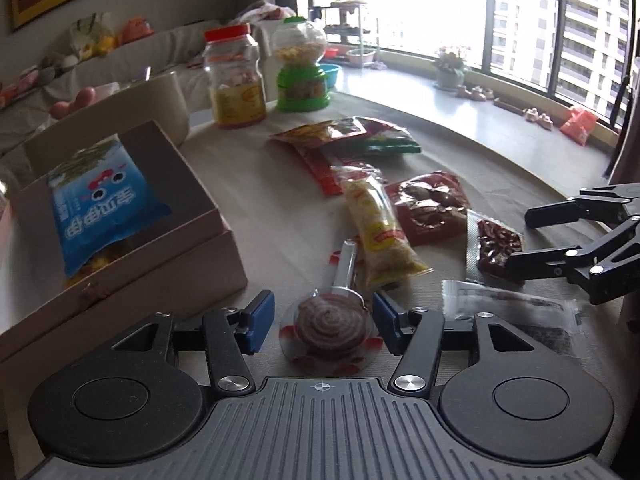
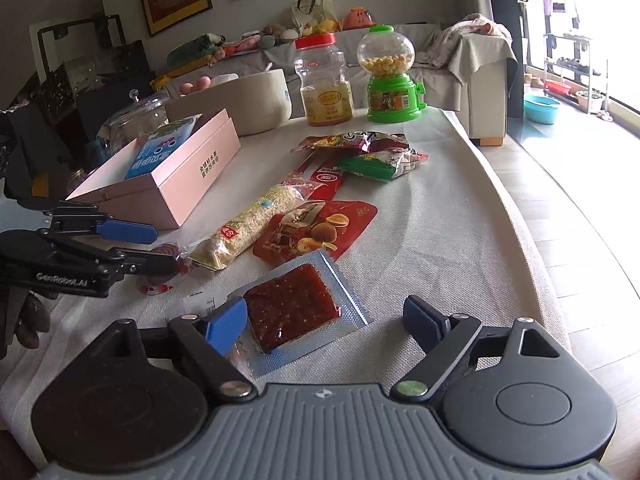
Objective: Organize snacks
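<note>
Cloth-covered table (image 2: 460, 208): both grippers, left gripper (image 1: 324, 322) and right gripper (image 2: 326, 322), gaped wide; lollipop (image 1: 330, 326) between the left's jaws might roll toward twelve o'clock.

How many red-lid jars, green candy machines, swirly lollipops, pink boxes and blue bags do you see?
red-lid jar: 1
green candy machine: 1
swirly lollipop: 1
pink box: 1
blue bag: 1
Total: 5
</note>
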The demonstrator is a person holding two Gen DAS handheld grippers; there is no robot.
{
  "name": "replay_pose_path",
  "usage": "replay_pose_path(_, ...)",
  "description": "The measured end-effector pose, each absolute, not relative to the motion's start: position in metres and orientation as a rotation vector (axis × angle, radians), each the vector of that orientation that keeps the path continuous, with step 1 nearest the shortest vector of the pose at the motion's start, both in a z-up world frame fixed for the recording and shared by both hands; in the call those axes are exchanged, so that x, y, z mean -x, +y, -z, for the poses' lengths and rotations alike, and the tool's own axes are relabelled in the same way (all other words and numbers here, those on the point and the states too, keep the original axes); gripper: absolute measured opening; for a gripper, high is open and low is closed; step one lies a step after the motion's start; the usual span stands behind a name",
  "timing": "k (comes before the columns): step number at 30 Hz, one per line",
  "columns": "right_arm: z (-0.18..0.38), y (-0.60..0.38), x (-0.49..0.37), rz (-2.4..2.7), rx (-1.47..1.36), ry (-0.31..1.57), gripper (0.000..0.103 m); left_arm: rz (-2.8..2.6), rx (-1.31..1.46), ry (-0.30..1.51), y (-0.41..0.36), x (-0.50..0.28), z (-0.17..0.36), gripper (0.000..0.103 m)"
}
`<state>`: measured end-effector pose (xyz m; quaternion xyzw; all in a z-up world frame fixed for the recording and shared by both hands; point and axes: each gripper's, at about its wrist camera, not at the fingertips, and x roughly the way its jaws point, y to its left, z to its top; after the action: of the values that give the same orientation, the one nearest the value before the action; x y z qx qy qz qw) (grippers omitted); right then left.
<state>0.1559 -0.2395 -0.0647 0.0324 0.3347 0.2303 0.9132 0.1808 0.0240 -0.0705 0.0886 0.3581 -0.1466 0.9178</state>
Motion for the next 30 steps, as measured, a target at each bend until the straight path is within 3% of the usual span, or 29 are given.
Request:
replay_pose_path(6,0.065,-0.236,-0.156,-0.483,-0.050,0.694,0.091,0.333,-0.129,0.764,0.025,-0.188,0.078,0.061)
replay_pose_path(11,0.066,-0.232,-0.157,-0.518,-0.021,0.712,0.103,0.329,-0.094,0.757,0.028,-0.190,0.078,0.050)
replay_pose_path(22,0.063,-0.219,-0.138,-0.562,0.089,0.766,0.103,0.104,0.100,0.758,0.074,-0.107,0.075,0.051)
replay_pose_path(24,0.062,-0.210,-0.125,-0.577,0.118,0.758,0.102,0.069,0.147,0.758,0.080,-0.087,0.075,0.051)
replay_pose_path(30,0.057,-0.173,-0.104,-0.687,0.142,0.734,0.083,0.007,0.213,0.756,0.082,-0.051,0.075,0.051)
